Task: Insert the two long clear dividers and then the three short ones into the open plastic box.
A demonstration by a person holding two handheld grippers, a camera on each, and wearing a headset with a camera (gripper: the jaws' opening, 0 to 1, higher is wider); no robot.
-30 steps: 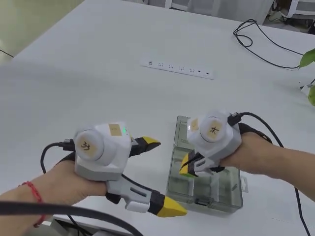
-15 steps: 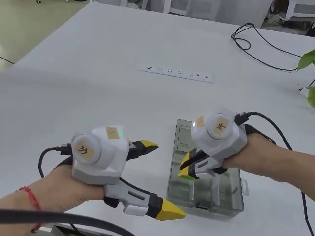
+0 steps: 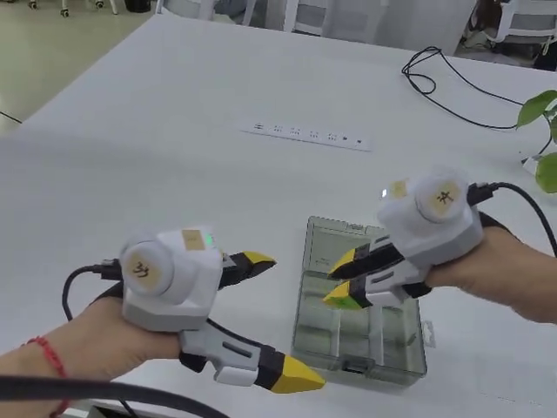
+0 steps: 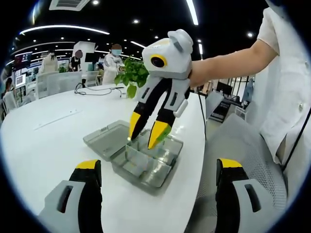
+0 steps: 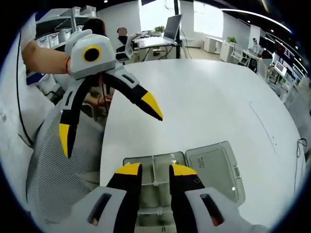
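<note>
The clear plastic box (image 3: 361, 335) lies open on the white table, its lid (image 3: 335, 244) flat behind it, with clear dividers standing inside as compartment walls. My right gripper (image 3: 341, 282) hovers just above the box's lid side, jaws a narrow gap apart, with nothing that I can see between them. In the right gripper view my right gripper (image 5: 155, 171) points down at the box (image 5: 155, 199). My left gripper (image 3: 278, 318) is held wide open to the left of the box, holding nothing. The left gripper view shows the box (image 4: 146, 162) ahead of my left gripper (image 4: 158, 167).
A white power strip (image 3: 305, 137) lies across the middle of the table. A black cable (image 3: 444, 78) loops at the far right, beside a green plant (image 3: 544, 131). The table's near edge runs just below the box. People stand far behind.
My right gripper has lifted out of the box and shifted up and to the right. The left gripper has stayed wide open and barely moved. The head camera has shifted a little.
</note>
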